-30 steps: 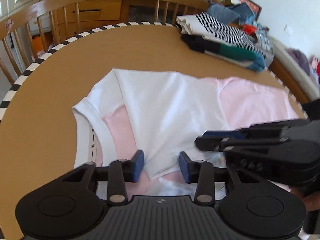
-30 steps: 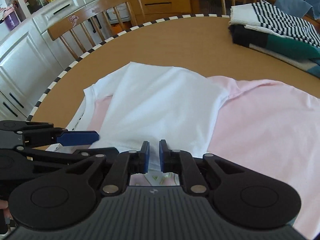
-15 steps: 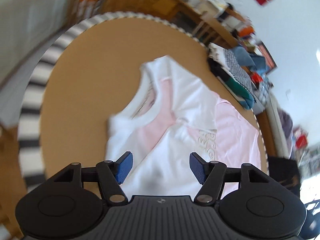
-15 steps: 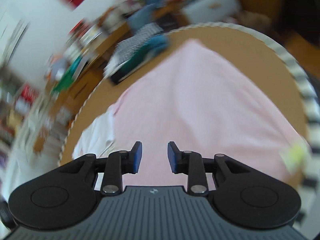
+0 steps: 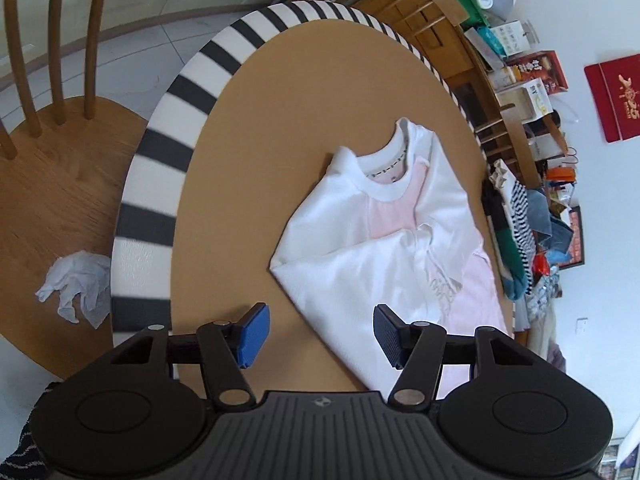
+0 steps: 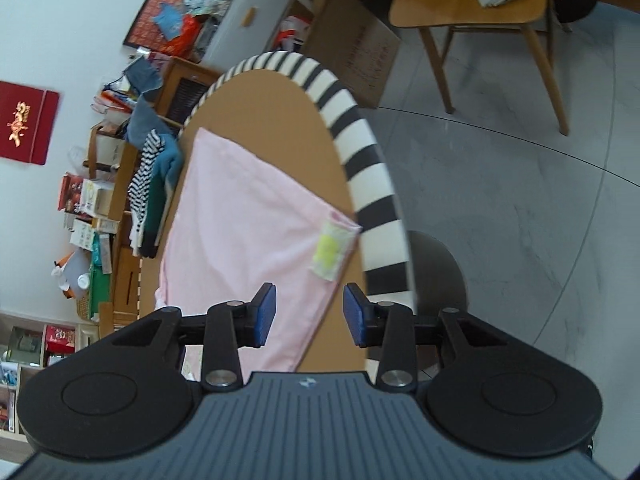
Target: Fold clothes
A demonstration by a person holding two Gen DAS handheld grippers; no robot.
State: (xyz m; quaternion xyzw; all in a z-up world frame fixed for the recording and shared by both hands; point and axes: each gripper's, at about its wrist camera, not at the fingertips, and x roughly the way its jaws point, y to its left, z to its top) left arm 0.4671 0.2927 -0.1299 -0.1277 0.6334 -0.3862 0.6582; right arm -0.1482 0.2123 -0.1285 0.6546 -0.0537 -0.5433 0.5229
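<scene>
A pink and white shirt [image 5: 384, 256] lies flat on the round wooden table [image 5: 248, 160], both white sleeves folded in over the chest and the collar at the far end. My left gripper [image 5: 318, 336] is open and empty, over the near edge of a folded sleeve. In the right wrist view the shirt's pink lower half [image 6: 240, 232] lies on the table, its hem corner with a yellow-green label [image 6: 330, 250] near the striped rim. My right gripper [image 6: 310, 314] is open and empty, just above the hem edge.
The table [image 6: 272, 120] has a black-and-white striped rim [image 5: 160, 152]. A stack of folded clothes [image 5: 512, 232] sits at its far side and shows in the right wrist view [image 6: 152, 184]. A wooden chair [image 5: 48, 152] with a crumpled tissue [image 5: 76, 284] stands at left. Another chair [image 6: 480, 12] stands on the floor.
Both grippers have let go of the white sleeve, opened and swung apart: the left toward the collar end, the right toward the hem end. The sleeve now lies folded over the chest.
</scene>
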